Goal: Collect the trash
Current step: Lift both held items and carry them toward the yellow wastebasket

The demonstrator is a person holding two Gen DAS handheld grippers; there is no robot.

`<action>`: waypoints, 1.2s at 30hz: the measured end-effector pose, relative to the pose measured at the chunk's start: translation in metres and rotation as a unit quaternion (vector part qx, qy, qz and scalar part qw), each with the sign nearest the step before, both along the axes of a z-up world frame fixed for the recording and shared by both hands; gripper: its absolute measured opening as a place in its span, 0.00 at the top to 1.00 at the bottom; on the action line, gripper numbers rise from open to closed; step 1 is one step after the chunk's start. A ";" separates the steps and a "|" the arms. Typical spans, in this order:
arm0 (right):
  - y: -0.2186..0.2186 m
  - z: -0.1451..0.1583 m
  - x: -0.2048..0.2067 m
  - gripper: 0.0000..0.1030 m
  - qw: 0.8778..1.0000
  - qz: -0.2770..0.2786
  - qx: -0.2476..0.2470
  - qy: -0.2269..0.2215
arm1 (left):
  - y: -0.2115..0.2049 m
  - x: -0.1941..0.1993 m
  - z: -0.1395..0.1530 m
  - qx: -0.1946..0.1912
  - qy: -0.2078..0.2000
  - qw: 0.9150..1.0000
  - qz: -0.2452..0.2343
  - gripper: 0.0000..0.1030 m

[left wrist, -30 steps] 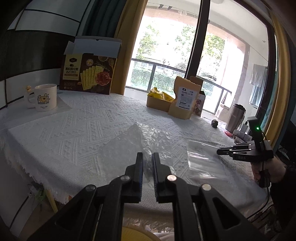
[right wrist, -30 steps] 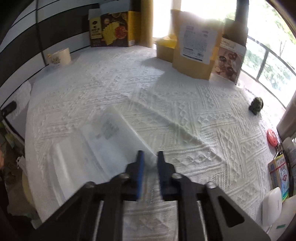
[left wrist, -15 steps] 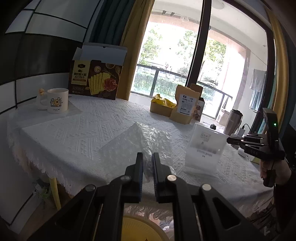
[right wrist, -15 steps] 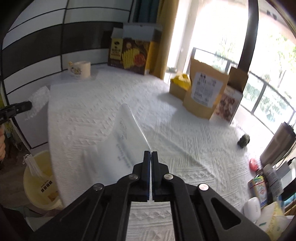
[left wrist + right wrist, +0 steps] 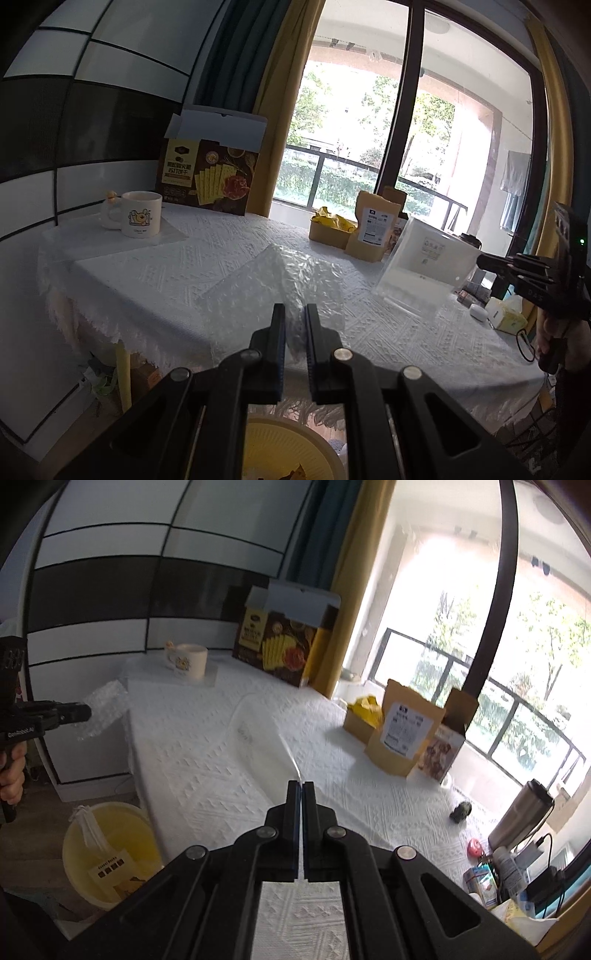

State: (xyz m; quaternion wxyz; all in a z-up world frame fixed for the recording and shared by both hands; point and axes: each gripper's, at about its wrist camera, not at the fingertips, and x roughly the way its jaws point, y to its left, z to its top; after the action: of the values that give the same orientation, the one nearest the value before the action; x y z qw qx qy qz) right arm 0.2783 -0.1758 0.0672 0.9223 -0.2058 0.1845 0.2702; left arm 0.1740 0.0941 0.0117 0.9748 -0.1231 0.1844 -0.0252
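Left wrist view: left hand-held gripper (image 5: 294,325) is pinching bubble wrap (image 5: 273,280); right hand-held gripper (image 5: 299,797) is clamping a clear bag (image 5: 255,738). Both should be released directly over the yellow bin (image 5: 110,853).

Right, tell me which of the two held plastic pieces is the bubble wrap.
The crinkly bubble wrap is in the left gripper; the right gripper pinches a smooth clear plastic bag.

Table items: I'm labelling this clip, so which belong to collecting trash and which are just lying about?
Job:
bubble wrap in left gripper
clear plastic bag in right gripper
yellow bin

Lying about:
mug
cracker box
kraft pouch
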 end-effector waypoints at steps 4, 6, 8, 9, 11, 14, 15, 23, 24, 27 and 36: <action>0.014 0.009 -0.026 0.99 1.000 0.014 -0.005 -0.019 | 0.008 -0.015 0.002 0.001 -0.005 1.000 0.011 0.91; 0.019 0.011 -0.035 0.99 1.000 0.021 -0.004 -0.023 | 0.012 -0.024 0.002 0.001 -0.006 1.000 0.015 0.91; 0.025 0.013 -0.046 0.99 0.999 0.030 0.001 -0.022 | 0.015 -0.033 0.003 0.001 -0.008 1.000 0.019 0.91; 0.027 0.013 -0.050 0.99 0.999 0.034 0.002 -0.022 | 0.017 -0.036 0.003 0.001 -0.008 1.000 0.020 0.91; 0.034 0.013 -0.062 1.00 0.999 0.044 0.005 -0.022 | 0.021 -0.045 0.003 0.002 -0.010 1.000 0.024 0.91; 0.044 0.011 -0.079 1.00 0.998 0.058 0.011 -0.019 | 0.024 -0.056 0.004 0.003 -0.012 1.000 0.027 0.91; 0.048 0.010 -0.083 0.99 0.998 0.063 0.012 -0.018 | 0.026 -0.060 0.003 0.003 -0.011 1.000 0.027 0.91; 0.083 -0.011 -0.123 1.00 0.994 0.104 0.025 0.001 | 0.034 -0.087 -0.004 0.006 -0.004 0.999 0.034 0.91; 0.086 -0.014 -0.126 1.00 0.994 0.107 0.026 0.005 | 0.035 -0.090 -0.005 0.006 -0.003 0.999 0.035 0.91; 0.100 -0.029 -0.132 0.99 0.992 0.118 0.027 0.021 | 0.040 -0.098 -0.010 0.006 0.003 0.999 0.037 0.91; 0.130 -0.081 -0.135 0.99 0.989 0.129 0.006 0.071 | 0.050 -0.105 -0.035 -0.001 0.032 0.999 0.039 0.91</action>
State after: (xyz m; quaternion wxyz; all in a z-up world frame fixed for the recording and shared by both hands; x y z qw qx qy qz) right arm 0.1433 -0.0462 -0.0141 0.8655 -0.2024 0.2196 0.4022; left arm 0.0686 0.1441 -0.0230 0.9684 -0.1321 0.2109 0.0168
